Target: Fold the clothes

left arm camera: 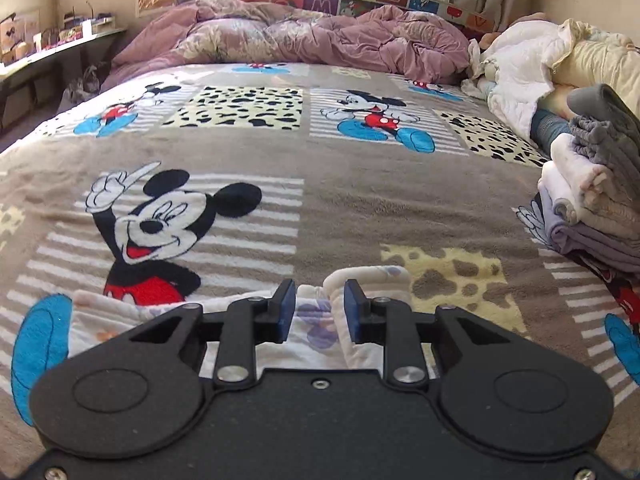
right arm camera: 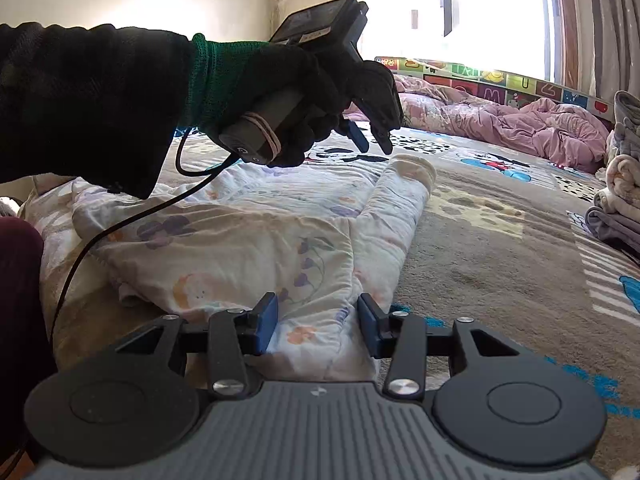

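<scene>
Your left hand-held gripper point(left arm camera: 319, 306) hovers released above the floral garment point(right arm camera: 256, 236), which lies flat on the bed point(left arm camera: 340, 208); your right hand-held gripper point(right arm camera: 317, 326) is released over its hem; folded clothes point(left arm camera: 592, 200) sit at three o'clock.

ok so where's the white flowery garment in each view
Left wrist: the flowery garment lies at bottom centre, behind the open left gripper, its sleeve cuff poking up.
Right wrist: it fills centre-left, sleeve reaching up and right, under the open right gripper.
Shared landmark: the pink duvet.
</scene>
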Available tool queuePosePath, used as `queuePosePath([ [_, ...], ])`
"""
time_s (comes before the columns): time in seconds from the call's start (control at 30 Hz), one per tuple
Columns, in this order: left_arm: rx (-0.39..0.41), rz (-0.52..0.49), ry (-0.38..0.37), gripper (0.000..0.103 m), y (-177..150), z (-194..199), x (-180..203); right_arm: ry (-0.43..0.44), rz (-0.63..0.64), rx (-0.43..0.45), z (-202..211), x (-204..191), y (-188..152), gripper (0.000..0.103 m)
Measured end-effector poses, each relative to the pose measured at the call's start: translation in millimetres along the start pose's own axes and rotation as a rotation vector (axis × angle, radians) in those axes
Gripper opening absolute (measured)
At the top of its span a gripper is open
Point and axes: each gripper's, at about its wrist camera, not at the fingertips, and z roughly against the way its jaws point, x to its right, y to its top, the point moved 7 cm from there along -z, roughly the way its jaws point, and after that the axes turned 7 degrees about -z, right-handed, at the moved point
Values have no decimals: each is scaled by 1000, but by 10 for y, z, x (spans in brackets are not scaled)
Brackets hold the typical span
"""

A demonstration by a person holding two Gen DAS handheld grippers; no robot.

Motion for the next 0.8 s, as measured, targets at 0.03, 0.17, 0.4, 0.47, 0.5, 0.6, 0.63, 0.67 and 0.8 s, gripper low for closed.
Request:
queuePosePath([
  [0.03,0,-12,-43,23,32,-12,69,-1,1,1,3,-3,-1,46],
  [0.17,-79,-96,-94,23,-9,-398,320,-10,17,1,8,-32,-7,46],
  [0.4,-191,25,-89,21,-179,-905,135,-5,16,-12,-42,-29,-28,46],
  [0.47,-192,30,-95,21,-195,-914,125,-3,17,-16,-48,-33,-37,46],
  [0.5,-196,45,-100,21,-199,-920,113,-2,17,-17,-49,-34,-40,46],
  [0.6,-239,47,-87,21,-141,-925,140,-11,31,-12,-57,-44,-43,46],
  [0.63,-248,26,-79,21,-114,-904,170,-15,36,-9,-56,-47,-42,46],
  [0.67,-250,6,-75,22,-71,-838,204,-19,34,-1,-41,-45,-34,46],
  [0.8,-143,-7,-69,48,40,-315,162,-28,22,36,47,-37,23,46],
])
